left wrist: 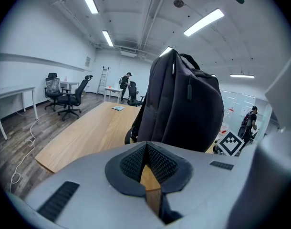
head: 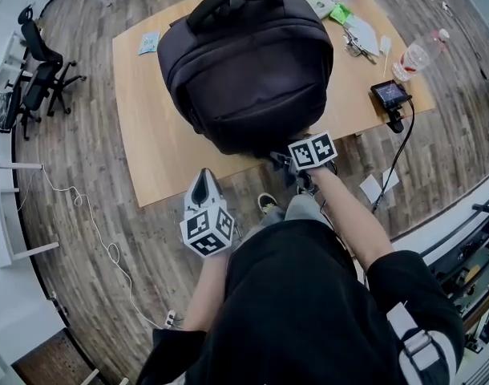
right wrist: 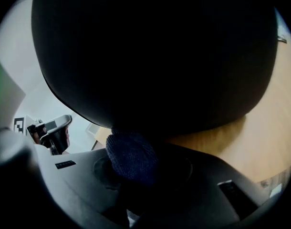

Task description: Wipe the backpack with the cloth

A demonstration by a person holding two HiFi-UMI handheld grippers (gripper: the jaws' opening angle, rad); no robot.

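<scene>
Holding the dark blue cloth [right wrist: 131, 157] bunched in my right tongs [head: 286, 163], I have the jaws closed partway on the wad, which bulges out past the tips. The backpack [head: 244, 70] stands upright on the table [head: 148, 135], close to its near edge. From these tongs it lies straight ahead and a little above. In the right gripper view its dark bulk fills nearly everything beyond the cloth, so near that I cannot tell whether cloth and fabric touch. The tongs sit at the pack's near bottom edge, right of its middle. The pack's long axis runs up from its base on the table to the handle [head: 232, 1] on top, so I judge the wipe should travel upward along the near face. My left tongs [head: 203, 184] are pressed together on nothing. They hover off the near table edge, left of the pack's base and apart from it, so the right hand is the nearer one.
</scene>
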